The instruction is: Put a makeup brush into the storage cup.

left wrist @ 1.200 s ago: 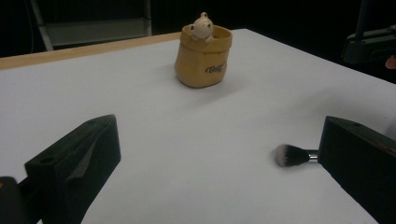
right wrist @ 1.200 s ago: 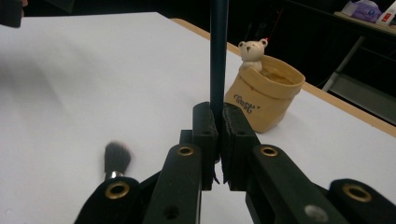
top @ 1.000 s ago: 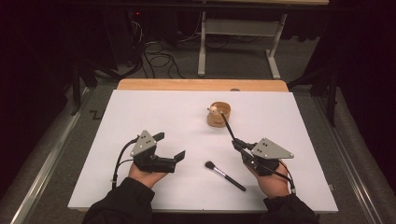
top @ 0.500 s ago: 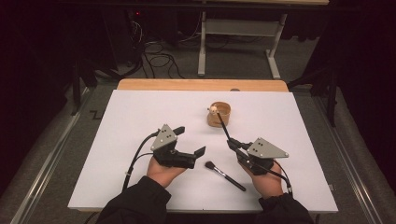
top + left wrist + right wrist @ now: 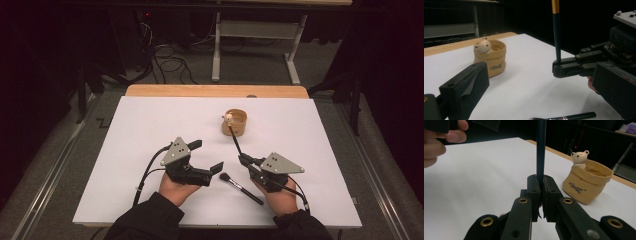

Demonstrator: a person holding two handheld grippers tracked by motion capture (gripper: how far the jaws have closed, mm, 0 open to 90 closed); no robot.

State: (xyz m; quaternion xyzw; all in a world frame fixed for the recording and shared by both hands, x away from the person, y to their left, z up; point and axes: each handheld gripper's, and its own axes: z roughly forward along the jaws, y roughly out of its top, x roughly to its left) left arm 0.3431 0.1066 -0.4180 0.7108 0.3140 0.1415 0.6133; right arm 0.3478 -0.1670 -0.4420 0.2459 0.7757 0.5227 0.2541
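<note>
Black brushes x2: right tongs [image 5: 242,159] pinching 1 [image 5: 234,137], 1 [image 5: 241,187] on table; left tongs [image 5: 206,156] spread; 1 bear pot [image 5: 235,122].

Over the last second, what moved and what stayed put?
The left gripper travelled right across the white board, toward the loose brush lying near the front edge, jaws open throughout and holding nothing. The right gripper stayed shut on the upright brush, shifting only slightly. The bear pot and the loose brush did not move.
</note>
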